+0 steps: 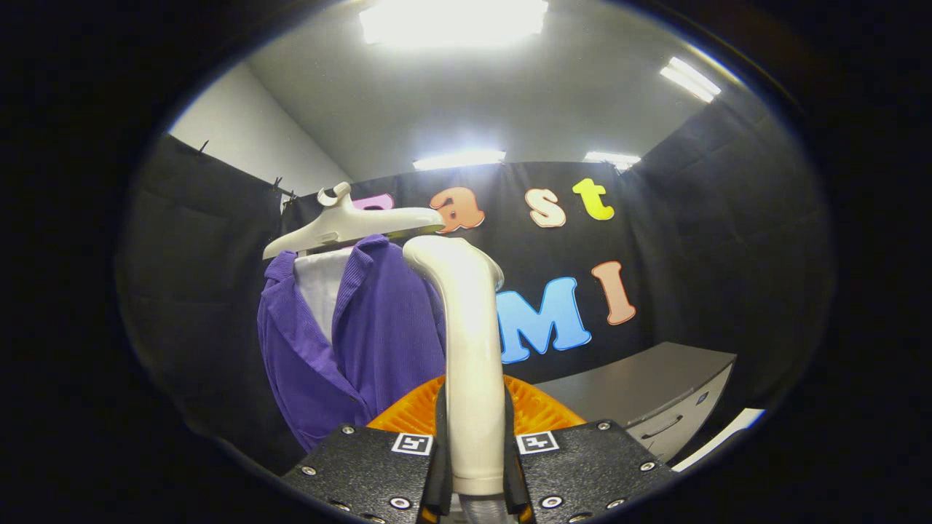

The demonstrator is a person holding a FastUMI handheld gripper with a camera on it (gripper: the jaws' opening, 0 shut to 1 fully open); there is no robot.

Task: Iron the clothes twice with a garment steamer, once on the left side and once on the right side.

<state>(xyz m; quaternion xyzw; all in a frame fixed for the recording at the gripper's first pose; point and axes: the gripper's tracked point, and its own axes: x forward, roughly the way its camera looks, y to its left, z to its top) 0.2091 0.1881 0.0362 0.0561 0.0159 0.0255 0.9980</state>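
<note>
My gripper (473, 466) is shut on the handle of a cream garment steamer (470, 342), which stands upright between the fingers with its head tipped toward the garment. Just beyond and left of the steamer head hangs a purple jacket (364, 342) over a white inner garment (320, 287), on a cream hanger (349, 222). The steamer head sits at the jacket's right shoulder; I cannot tell whether it touches the cloth.
A grey cabinet (655, 393) with drawers stands beyond the fingers to the right. Black cloth walls close the booth behind and beside the garment. Bright ceiling lights (451, 18) shine overhead.
</note>
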